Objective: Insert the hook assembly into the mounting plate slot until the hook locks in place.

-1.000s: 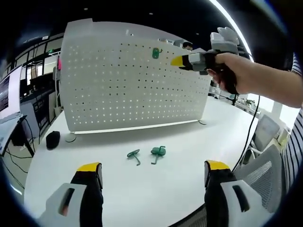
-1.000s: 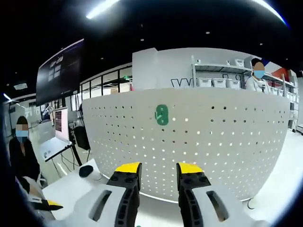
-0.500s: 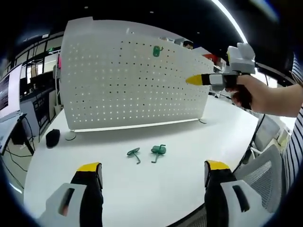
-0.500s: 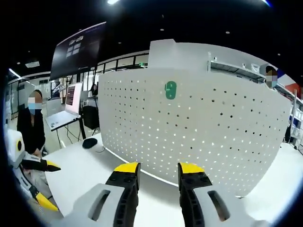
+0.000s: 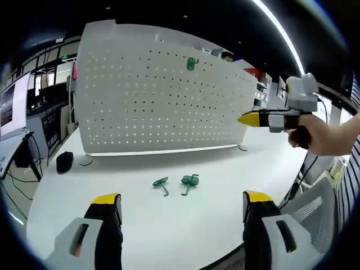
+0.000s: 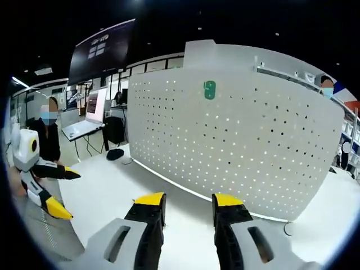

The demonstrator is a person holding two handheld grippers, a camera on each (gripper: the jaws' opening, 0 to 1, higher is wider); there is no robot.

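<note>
A white pegboard plate (image 5: 163, 95) stands upright on the white table (image 5: 140, 219). One green hook (image 5: 192, 63) hangs in a hole near its top edge. Two more green hooks (image 5: 161, 183) (image 5: 189, 180) lie loose on the table in front of the board. My left gripper (image 5: 181, 198) is low over the table's near edge, jaws wide open and bare. A hand holds my right gripper (image 5: 251, 118) in the air to the right of the board. In the right gripper view the right gripper (image 6: 188, 199) is narrowly open with nothing in it, facing the pegboard (image 6: 242, 140) and its green hook (image 6: 210, 89).
A black mouse (image 5: 64, 161) lies at the board's left foot. An office chair (image 5: 315, 194) stands past the table's right edge. In the right gripper view the left gripper (image 6: 63, 192) sits at far left near a seated person, with a laptop (image 6: 84, 127) and a wall screen (image 6: 101, 50) behind.
My right gripper has drawn back from the hook on the board, moving down and to the right. The board looks farther off in the right gripper view. The left gripper has stayed put.
</note>
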